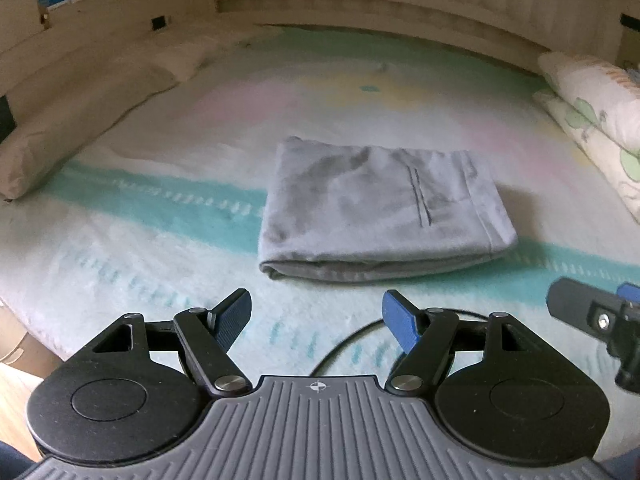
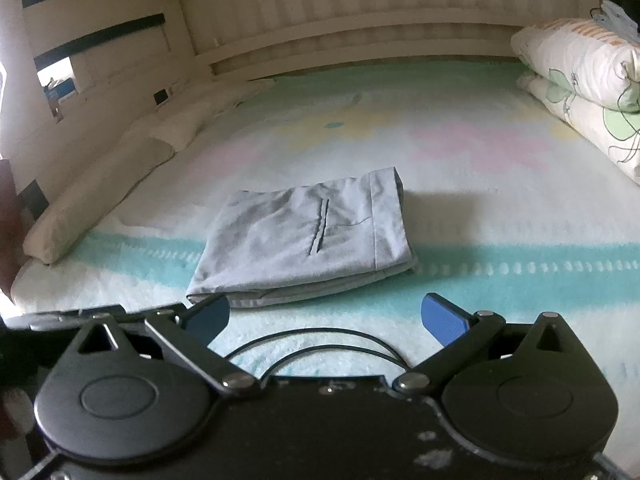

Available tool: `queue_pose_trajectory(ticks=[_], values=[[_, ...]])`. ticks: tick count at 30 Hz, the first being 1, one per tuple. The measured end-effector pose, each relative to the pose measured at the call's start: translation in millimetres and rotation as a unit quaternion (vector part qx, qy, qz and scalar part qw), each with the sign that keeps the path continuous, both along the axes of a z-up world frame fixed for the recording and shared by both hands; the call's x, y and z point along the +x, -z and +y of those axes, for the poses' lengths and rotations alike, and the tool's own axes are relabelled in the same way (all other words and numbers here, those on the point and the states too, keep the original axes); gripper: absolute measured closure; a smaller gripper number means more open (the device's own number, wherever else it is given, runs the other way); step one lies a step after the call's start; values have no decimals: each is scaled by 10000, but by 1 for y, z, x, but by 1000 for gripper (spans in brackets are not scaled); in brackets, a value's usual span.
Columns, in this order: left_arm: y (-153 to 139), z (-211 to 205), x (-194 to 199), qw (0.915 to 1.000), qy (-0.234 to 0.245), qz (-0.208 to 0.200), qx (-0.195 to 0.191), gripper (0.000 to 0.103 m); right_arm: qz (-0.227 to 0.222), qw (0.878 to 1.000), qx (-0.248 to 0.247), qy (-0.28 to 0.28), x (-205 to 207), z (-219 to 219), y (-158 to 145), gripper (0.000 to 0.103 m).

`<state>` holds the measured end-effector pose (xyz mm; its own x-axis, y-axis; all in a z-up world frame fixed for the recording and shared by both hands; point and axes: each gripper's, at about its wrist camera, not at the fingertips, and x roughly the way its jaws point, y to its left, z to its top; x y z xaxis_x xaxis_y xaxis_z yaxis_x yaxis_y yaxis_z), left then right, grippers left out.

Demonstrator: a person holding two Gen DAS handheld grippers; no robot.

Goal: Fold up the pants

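Grey pants (image 1: 380, 208) lie folded into a compact rectangle on the bed's pastel blanket (image 1: 160, 168), back pocket slit facing up. My left gripper (image 1: 316, 320) is open and empty, hovering just short of the pants' near folded edge. The pants also show in the right wrist view (image 2: 308, 240), left of centre. My right gripper (image 2: 326, 318) is open and empty, short of the pants and a little to their right. Part of the right gripper (image 1: 592, 316) shows at the left wrist view's right edge.
A beige bolster pillow (image 1: 72, 128) lies along the bed's left side. A folded floral quilt (image 2: 580, 92) is stacked at the right. A padded headboard (image 2: 360, 12) runs along the back. A thin black cable (image 2: 320, 344) loops over the blanket near my right gripper.
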<state>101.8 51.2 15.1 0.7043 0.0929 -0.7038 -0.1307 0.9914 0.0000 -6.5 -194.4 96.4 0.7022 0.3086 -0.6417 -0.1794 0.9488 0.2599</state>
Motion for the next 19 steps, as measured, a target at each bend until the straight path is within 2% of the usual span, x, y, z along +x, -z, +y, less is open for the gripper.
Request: queue_pose_trajectory(ticks=[11,19], values=[[3,-10,5,9998,112,52,-134,32,202,9997,127,97,8,0,5,0],[10,-15,10,9999,107,15,101,32,337,9989,219,228,14,-2,9,0]])
